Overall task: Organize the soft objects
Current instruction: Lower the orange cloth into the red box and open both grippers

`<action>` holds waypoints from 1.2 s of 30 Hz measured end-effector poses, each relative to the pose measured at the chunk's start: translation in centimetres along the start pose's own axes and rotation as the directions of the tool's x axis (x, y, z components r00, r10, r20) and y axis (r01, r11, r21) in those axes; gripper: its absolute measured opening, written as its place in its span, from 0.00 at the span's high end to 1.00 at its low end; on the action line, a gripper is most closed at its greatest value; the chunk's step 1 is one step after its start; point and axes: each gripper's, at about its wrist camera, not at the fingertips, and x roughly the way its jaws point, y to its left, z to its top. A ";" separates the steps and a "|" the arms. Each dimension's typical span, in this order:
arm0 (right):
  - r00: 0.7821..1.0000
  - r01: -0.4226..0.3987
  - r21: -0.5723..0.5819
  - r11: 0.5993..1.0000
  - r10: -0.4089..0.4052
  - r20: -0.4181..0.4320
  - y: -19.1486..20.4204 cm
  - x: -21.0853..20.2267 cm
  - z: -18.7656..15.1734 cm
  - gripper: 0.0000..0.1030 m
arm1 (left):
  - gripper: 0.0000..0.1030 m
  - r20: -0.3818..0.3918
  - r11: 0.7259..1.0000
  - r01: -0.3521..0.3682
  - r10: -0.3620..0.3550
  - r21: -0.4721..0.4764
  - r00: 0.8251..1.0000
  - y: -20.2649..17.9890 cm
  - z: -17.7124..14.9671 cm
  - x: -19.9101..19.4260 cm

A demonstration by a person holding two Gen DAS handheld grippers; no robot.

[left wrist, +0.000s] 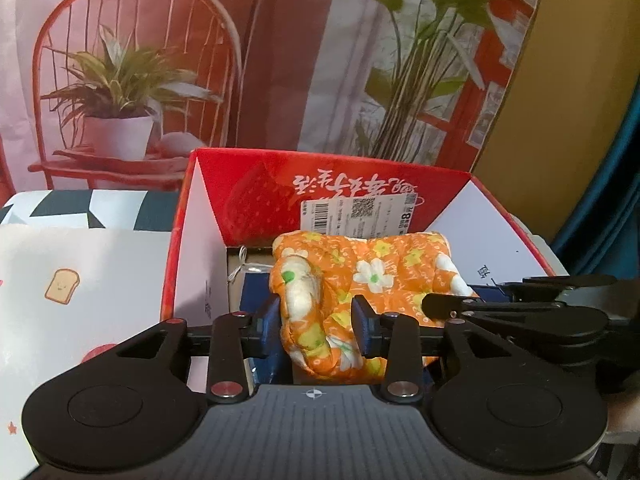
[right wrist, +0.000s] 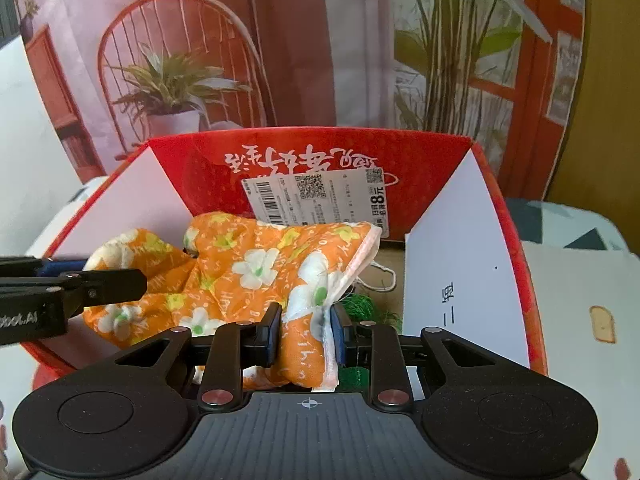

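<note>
One orange quilted cloth, printed with white and yellow flowers and small white lettering, lay bunched and folded inside the box, its padded edge showing a white lining with pinkish trim at one corner. It was soft, puffy and irregular in outline.

One open cardboard box, red outside and on the far inner wall, white on the two side flaps; the far wall bore white brush lettering and a strawberry pattern. One white printed label with a barcode and two square codes was stuck to that wall.

Two handheld grippers, black with ribbed grey housings and blue pad faces. The left gripper had its jaws parted a little wider than the fold of cloth lying between them; a gap showed on the right-hand pad, so no firm grip was evident. The right gripper was closed narrowly on the cloth's trimmed corner, both pads pressing the fabric.

One tuft of green stringy material and one loop of white cord sat on the box floor beside the cloth.

One white table covering with a toast motif lay under the box. One printed backdrop showed a red chair and potted plants.
</note>
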 end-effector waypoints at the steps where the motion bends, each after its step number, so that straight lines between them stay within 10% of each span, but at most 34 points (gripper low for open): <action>1: 1.000 0.016 -0.005 1.000 -0.016 -0.001 -0.1 0.1 0.1 0.77 | 0.61 0.003 1.000 0.000 0.000 0.000 1.000 0.0 0.0 -0.1; 19: 0.994 0.099 -0.094 0.991 -0.102 -0.024 1.6 1.5 1.0 0.68 | 0.61 0.040 1.000 -0.007 0.007 -0.007 0.999 0.8 -0.4 -1.8; 25: 0.979 0.197 -0.098 0.976 -0.190 0.070 1.2 -0.5 0.4 0.51 | 0.61 0.057 1.000 0.015 -0.015 0.009 0.998 0.5 -1.1 -3.5; 36: 0.965 0.130 -0.059 0.990 -0.112 0.237 1.4 -6.5 -2.7 0.38 | 0.59 0.067 0.999 0.030 -0.032 0.029 0.997 -0.7 -4.2 -7.4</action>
